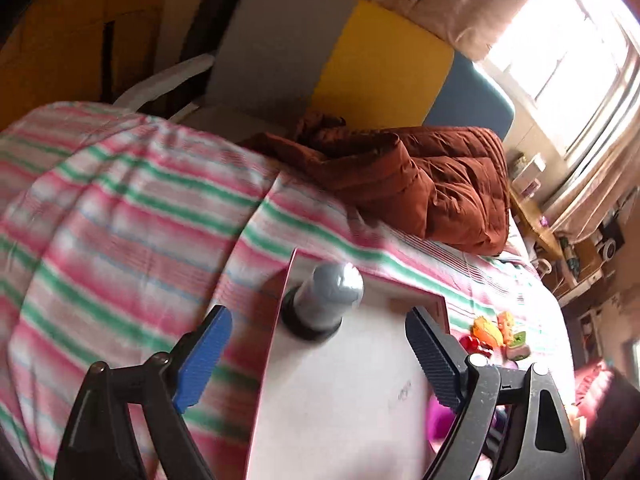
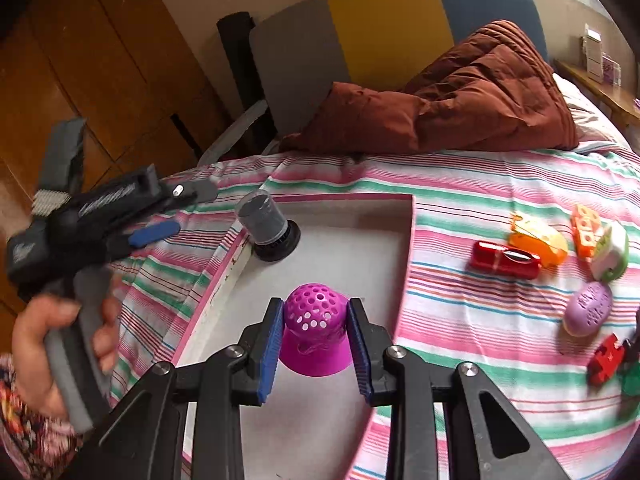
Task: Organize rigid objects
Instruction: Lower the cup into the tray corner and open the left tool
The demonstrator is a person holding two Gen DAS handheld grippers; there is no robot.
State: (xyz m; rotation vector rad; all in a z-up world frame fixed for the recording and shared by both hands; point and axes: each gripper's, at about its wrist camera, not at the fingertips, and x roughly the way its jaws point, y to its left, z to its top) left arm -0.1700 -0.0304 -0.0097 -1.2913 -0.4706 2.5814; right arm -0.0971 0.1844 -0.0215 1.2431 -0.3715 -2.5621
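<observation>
A shallow white tray with a pink rim lies on a bed covered by a striped sheet, and everything here is placed relative to that tray.

The chief risk sits with the magenta perforated cup, which is upside down over the tray's near end. The right gripper clamps it by its sloping sides, so the smooth cone could slip out of the pads or tip over when let go, rolling off the tray's low rim. A second risk is the grey jar with a black base, standing tilted in the tray's far left corner; a careless sweep of either tool would likely topple it.

The right gripper's jaws are narrowly set, both blue pads pressed against the cup. The left gripper, held in a person's hand off the tray's left edge, has its jaws spread wide with nothing between them; the jar stands apart, beyond its fingertips.

Still waiting on the sheet to the tray's right are a red toy car, an orange toy, a purple oval and other small pieces.
</observation>
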